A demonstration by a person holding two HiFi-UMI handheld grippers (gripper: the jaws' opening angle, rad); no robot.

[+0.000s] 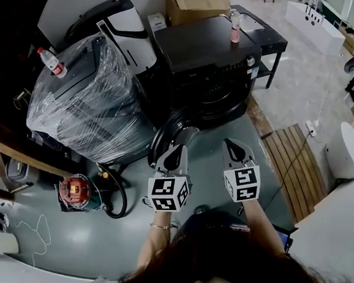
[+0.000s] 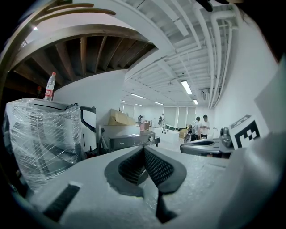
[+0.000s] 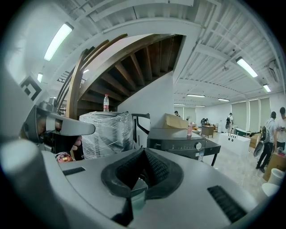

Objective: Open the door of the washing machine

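The black washing machine (image 1: pixel 207 50) stands ahead of me, also in the left gripper view (image 2: pixel 127 136) and the right gripper view (image 3: pixel 178 144). Its round door (image 1: pixel 168 137) appears swung out from the front toward me, at the machine's lower left. My left gripper (image 1: pixel 180 141) hovers just beside that door ring; its jaws (image 2: pixel 144 150) are shut with nothing between them. My right gripper (image 1: pixel 231 146) hangs to the right of it, in front of the machine and apart from it, shut and empty (image 3: pixel 144 151).
A pink bottle (image 1: pixel 236 26) stands on the machine's top, with a cardboard box (image 1: pixel 193 2) behind. A plastic-wrapped appliance (image 1: pixel 87 104) with a water bottle (image 1: pixel 52 62) on it sits to the left. A red device (image 1: pixel 74 190) and cable lie on the floor; wooden slats (image 1: pixel 293 161) lie right.
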